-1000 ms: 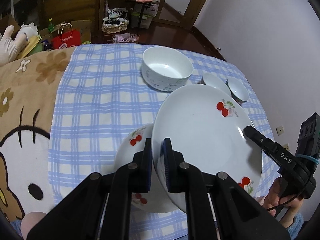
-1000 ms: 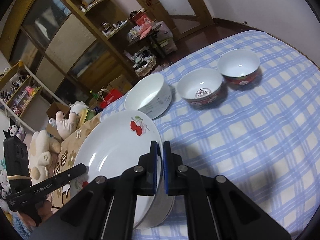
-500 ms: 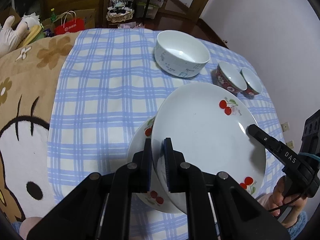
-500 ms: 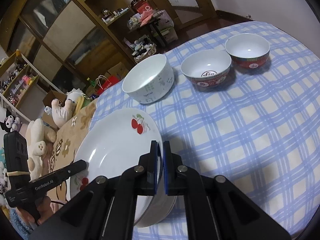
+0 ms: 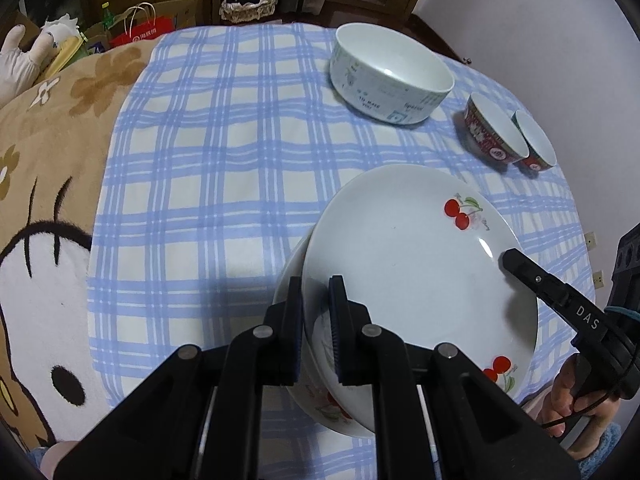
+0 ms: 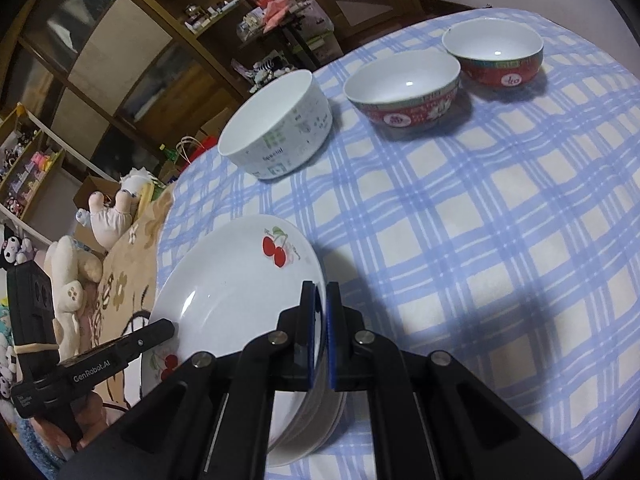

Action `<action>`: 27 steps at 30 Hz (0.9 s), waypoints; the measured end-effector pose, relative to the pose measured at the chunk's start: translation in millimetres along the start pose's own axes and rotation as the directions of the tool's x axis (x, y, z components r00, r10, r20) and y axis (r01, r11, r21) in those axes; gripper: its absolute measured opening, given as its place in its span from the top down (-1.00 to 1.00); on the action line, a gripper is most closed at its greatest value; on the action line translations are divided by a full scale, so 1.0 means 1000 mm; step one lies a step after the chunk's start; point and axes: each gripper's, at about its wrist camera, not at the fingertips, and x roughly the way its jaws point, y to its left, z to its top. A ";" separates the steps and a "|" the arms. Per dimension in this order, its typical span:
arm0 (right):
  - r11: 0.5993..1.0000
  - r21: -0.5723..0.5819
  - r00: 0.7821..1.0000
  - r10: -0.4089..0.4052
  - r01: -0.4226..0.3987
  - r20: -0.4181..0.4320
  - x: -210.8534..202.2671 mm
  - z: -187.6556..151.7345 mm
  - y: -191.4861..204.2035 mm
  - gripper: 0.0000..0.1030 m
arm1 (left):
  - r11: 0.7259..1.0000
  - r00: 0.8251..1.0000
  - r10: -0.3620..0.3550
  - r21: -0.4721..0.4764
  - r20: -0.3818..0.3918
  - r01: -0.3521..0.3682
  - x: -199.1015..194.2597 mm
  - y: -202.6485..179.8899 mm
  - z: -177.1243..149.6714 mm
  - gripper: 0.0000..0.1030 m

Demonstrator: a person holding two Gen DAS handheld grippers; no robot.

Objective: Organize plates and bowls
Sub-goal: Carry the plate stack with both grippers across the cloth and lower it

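From the left: brown cartoon blanket [image 5: 44,184] out at nine o'clock, blue-checked cloth [image 5: 208,168] across the middle, and my left gripper [image 5: 316,320] is pinched on the near rim of the cherry plate [image 5: 408,264], blue pads either side of the edge, so that plate sits right at the fingertips, running away toward one o'clock. Across it, at three o'clock, my right gripper [image 5: 505,257] bites the opposite rim, jaws together on the porcelain. So I'm carrying one plate between two hands, both equally near, one on each edge. Here's the relation that counts: a second cherry plate [image 5: 298,264] lies on the cloth directly beneath, peeking out at the carried plate's nine o'clock edge and under my left fingers, nearly centred but offset a touch that way. In the right wrist view the held plate looks close to nesting, the lower rim showing just below it at six o'clock; I can't tell whether they touch yet. I'd judge the next bit needs a level descent and a small nudge to line the rims up before either hand lets go. Further right, at twelve to one o'clock, the big white bowl [image 5: 390,76] stands clear, then the two red bowls [image 5: 494,136] side by side at two o'clock, well apart from the stack, still waiting their turn.
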 end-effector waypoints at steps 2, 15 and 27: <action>1.000 0.007 1.000 0.001 -0.001 -0.007 0.003 -0.001 -0.001 0.89 | 1.000 1.000 0.008 0.005 -0.009 -0.008 0.004 0.001 0.000 0.75; 1.000 -0.015 0.999 -0.025 0.024 -0.020 0.013 -0.012 -0.003 0.87 | 0.998 0.996 0.051 0.031 -0.075 -0.049 0.020 -0.001 -0.003 0.73; 0.994 -0.066 0.997 -0.082 0.082 0.002 0.010 -0.023 0.003 0.84 | 0.996 0.994 0.071 0.060 -0.084 -0.066 0.021 -0.004 -0.008 0.72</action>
